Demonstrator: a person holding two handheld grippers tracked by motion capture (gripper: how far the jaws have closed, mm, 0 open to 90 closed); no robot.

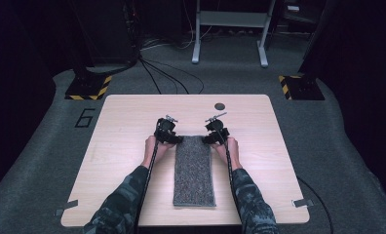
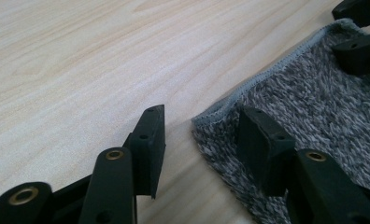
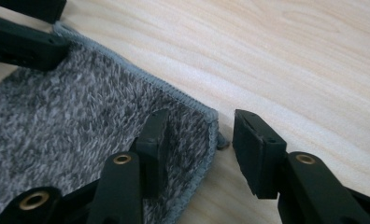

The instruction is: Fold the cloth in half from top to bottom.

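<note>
Grey towel folded in a long strip, centre of the frame on the wooden table, left gripper and right gripper at its far corners, each part open, astride a corner, gripping nothing.

Lab or test bay: pale wooden worktop on grey carpet floor, hazard-striped stand bases beyond both far corners, loose cables, metal frame legs, dark surroundings.
</note>
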